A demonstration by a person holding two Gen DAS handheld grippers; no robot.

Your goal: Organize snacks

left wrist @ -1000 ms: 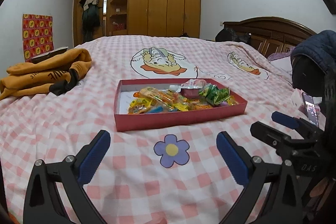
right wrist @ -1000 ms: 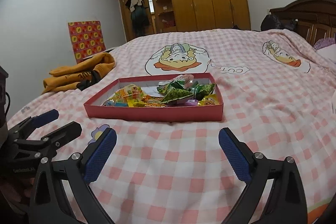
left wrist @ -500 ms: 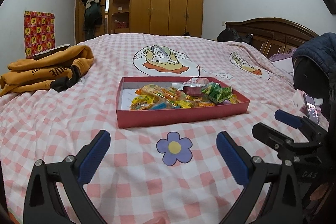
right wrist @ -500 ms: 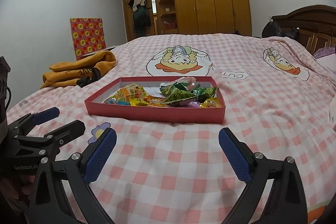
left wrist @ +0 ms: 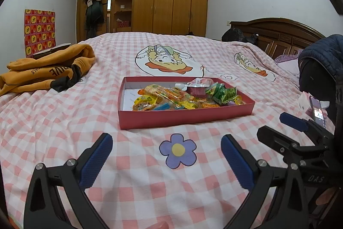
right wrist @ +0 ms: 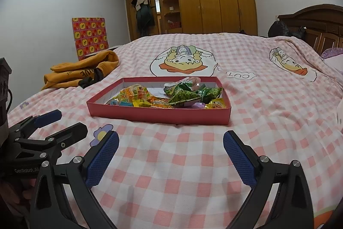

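Red cardboard tray of mixed snack packets sits mid-frame on the pink checked bedspread. My left claw and right claw hover low in frame, both spread wide and empty, near the tray.

Snack wrappers are overlapping in the red box, labels too small to read; a phone is sitting half-hidden at right.
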